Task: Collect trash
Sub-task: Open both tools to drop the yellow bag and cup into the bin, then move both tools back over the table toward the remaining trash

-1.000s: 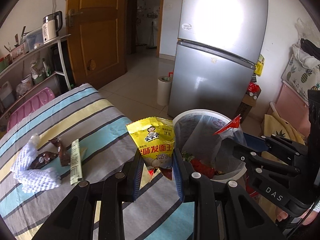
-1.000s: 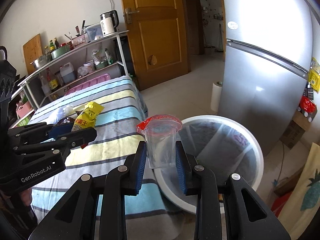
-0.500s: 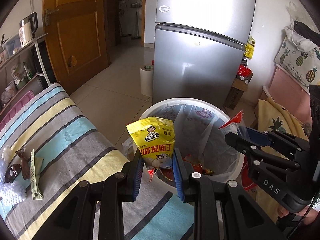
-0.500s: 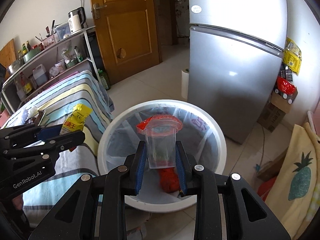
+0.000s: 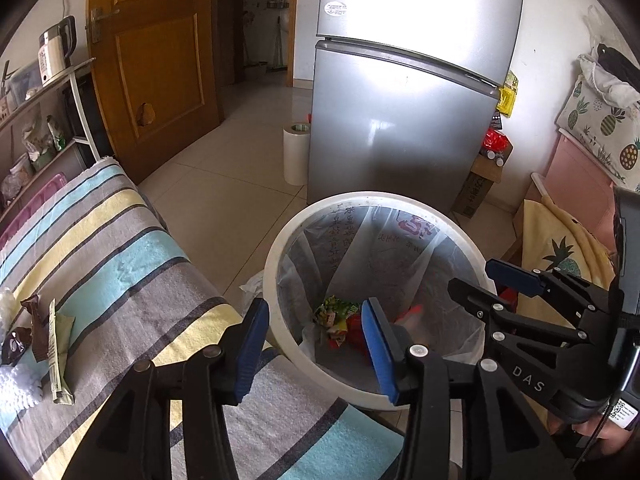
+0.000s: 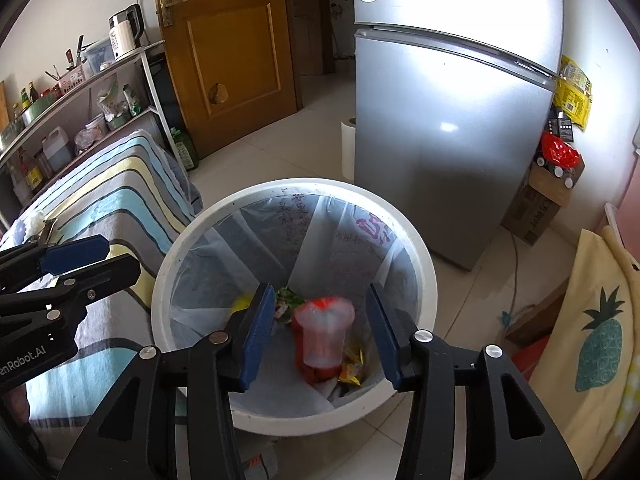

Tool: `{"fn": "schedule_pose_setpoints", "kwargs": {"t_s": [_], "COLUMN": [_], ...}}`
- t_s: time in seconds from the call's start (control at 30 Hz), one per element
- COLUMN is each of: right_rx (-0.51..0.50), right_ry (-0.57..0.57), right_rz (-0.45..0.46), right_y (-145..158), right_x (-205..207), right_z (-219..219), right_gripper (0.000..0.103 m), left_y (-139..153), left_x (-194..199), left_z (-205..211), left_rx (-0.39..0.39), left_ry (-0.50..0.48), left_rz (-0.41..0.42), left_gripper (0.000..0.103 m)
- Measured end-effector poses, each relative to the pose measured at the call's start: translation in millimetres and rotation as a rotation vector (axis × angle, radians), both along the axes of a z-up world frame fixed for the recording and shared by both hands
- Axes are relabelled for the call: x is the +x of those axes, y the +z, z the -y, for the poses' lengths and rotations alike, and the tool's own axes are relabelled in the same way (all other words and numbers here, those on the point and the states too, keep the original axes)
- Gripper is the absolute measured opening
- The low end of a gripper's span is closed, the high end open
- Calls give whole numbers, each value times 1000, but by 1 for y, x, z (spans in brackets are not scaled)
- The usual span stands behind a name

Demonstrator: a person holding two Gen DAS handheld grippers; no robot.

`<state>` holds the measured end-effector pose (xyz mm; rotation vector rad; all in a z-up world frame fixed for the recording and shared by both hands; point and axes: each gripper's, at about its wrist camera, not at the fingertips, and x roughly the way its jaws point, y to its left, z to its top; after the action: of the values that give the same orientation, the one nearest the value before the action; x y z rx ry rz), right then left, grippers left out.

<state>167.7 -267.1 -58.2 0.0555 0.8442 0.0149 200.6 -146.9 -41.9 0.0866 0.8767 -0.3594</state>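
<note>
A white round bin (image 5: pixel 276 264) with a clear liner stands on the floor beside the striped table (image 5: pixel 120 264). My left gripper (image 5: pixel 315 304) hangs over its near rim, jaws opening, nothing between the blue pads. My right gripper (image 6: pixel 319 288) is above the bin (image 6: pixel 424 264) too, jaws opening. Below it a clear cup with a red lid (image 6: pixel 322 332), blurred, is loose inside the bin and free of the pads. A yellow packet (image 6: pixel 242 302) shows blurred by the liner wall. Old wrappers (image 5: pixel 334 312) lie at the bottom.
On the table's left lie a brown wrapper (image 5: pixel 34 332), a green stick packet (image 5: pixel 56 356) and white foam net (image 5: pixel 16 384). A silver fridge (image 5: pixel 400 120) stands behind the bin, with a paper roll (image 5: pixel 296 152), a wooden door (image 5: pixel 156 60) and a shelf rack (image 6: pixel 80 112) around.
Both grippers moved from the table edge to over the bin and opened. The yellow packet left the left pads and the cup left the right pads; both dropped into the bin.
</note>
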Motion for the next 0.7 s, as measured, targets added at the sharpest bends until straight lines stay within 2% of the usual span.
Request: {"fn": "schedule_pose_setpoints", "kwargs": {"t_s": [0.3,0.7], "right_rx": [0,7], "right_ry": [1,41], "right_rz": [22,68], "right_y": [9,27], "right_x": [-5,-15], "right_z": [-7,-33], "right_gripper": [49,49], "left_y": [10,29], "left_x": [-7,-24], "left_z": [-9,-51], "left_rx": [-9,-26], "left_ry": [21,108], "left_rz": [27,66], "left_gripper": [52,52]}}
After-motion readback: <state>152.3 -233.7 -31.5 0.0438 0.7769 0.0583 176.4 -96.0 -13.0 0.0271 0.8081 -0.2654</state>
